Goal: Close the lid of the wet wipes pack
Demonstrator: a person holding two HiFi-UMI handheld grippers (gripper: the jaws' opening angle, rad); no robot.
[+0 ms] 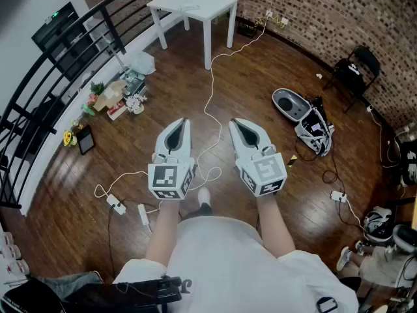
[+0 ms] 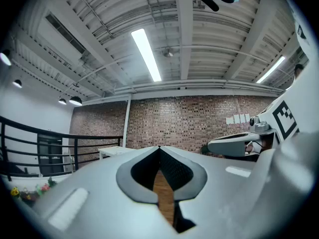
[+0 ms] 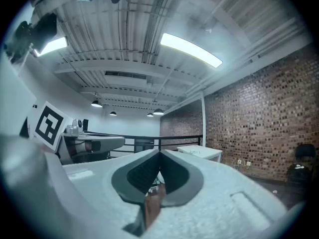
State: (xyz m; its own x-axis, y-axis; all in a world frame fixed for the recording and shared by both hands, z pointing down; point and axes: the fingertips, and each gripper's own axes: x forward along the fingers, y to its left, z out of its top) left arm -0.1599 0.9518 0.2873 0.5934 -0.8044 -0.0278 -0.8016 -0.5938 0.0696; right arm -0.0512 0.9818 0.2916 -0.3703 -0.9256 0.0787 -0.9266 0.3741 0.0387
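Observation:
No wet wipes pack shows in any view. In the head view my left gripper (image 1: pixel 184 119) and my right gripper (image 1: pixel 233 120) are held side by side at waist height over the wooden floor, both pointing forward. Each has its jaws closed tip to tip with nothing between them. The left gripper view has its gripper (image 2: pixel 159 147) shut, aimed level at a brick wall. The right gripper view likewise has its gripper (image 3: pixel 159 152) shut, with the white table (image 3: pixel 199 152) far off.
A white table (image 1: pixel 194 4) stands far ahead by a black railing (image 1: pixel 78 38). Cables and power strips (image 1: pixel 117 204) trail across the floor. A grey vacuum-like device (image 1: pixel 291 104) and bags lie at right, flowers and boxes (image 1: pixel 111 96) at left, a black chair (image 1: pixel 355 67) by the brick wall.

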